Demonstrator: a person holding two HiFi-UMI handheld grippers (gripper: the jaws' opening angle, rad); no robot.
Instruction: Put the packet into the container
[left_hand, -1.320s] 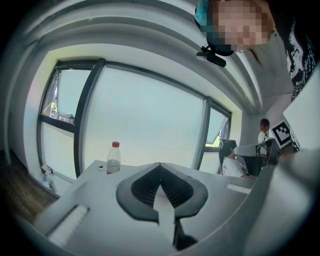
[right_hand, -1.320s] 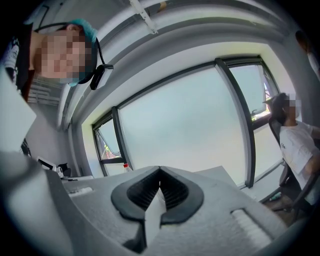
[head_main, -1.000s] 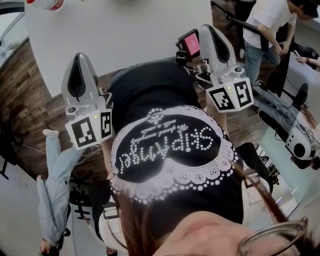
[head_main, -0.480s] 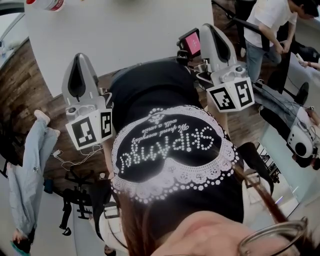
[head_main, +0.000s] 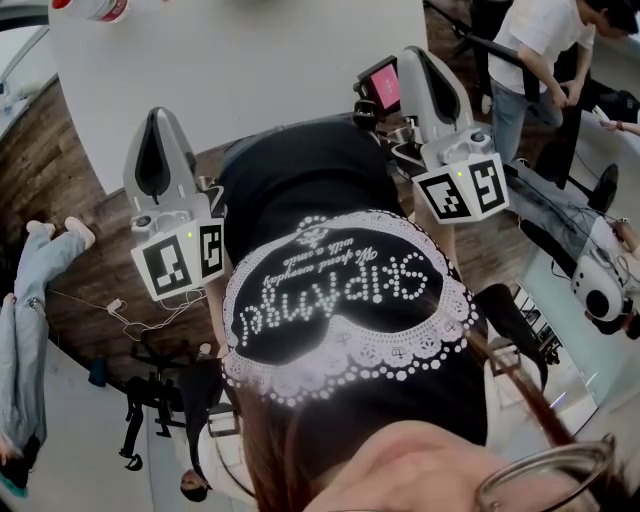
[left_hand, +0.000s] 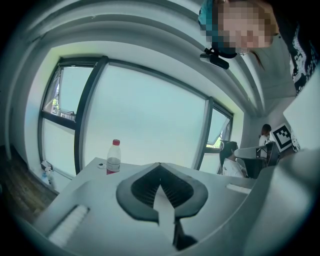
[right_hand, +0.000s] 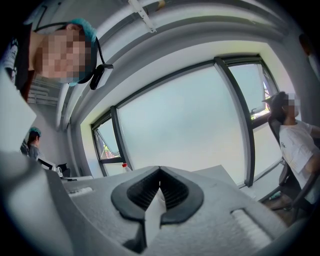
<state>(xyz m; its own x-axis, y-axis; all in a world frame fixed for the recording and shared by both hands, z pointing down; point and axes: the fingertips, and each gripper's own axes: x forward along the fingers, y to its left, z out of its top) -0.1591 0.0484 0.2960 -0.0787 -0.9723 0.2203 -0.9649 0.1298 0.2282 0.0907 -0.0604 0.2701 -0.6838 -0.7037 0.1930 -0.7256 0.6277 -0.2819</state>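
A: Where do the two grippers sit against the white table (head_main: 250, 70)?

B: The left gripper (head_main: 160, 120) hangs at the table's near edge, close to its left corner. The right gripper (head_main: 425, 65) is at the table's right edge, just beside a small device with a pink screen (head_main: 380, 88). The wearer's black top (head_main: 330, 180) fills the near edge between them.

A: And the jaws?

B: Both pairs are pressed together with nothing in them. Each gripper view shows plain tabletop through the slit under the pads.

A: The packet and the container?

B: No view shows either one. A red-capped bottle (left_hand: 114, 157) stands at the table's far left corner, with a small round thing (left_hand: 101, 165) just beside it.

A: How much room is there to move?

B: A wide stretch of white tabletop runs ahead of both grippers to the table's far edge, with windows (left_hand: 145, 115) beyond it. Left of the table lies wooden floor (head_main: 60, 200) with cables (head_main: 110, 305). A person in pale jeans (head_main: 25, 300) is there too, well apart from the left edge. Right of the table, a person in a white shirt (head_main: 540, 40) stands near the right gripper.
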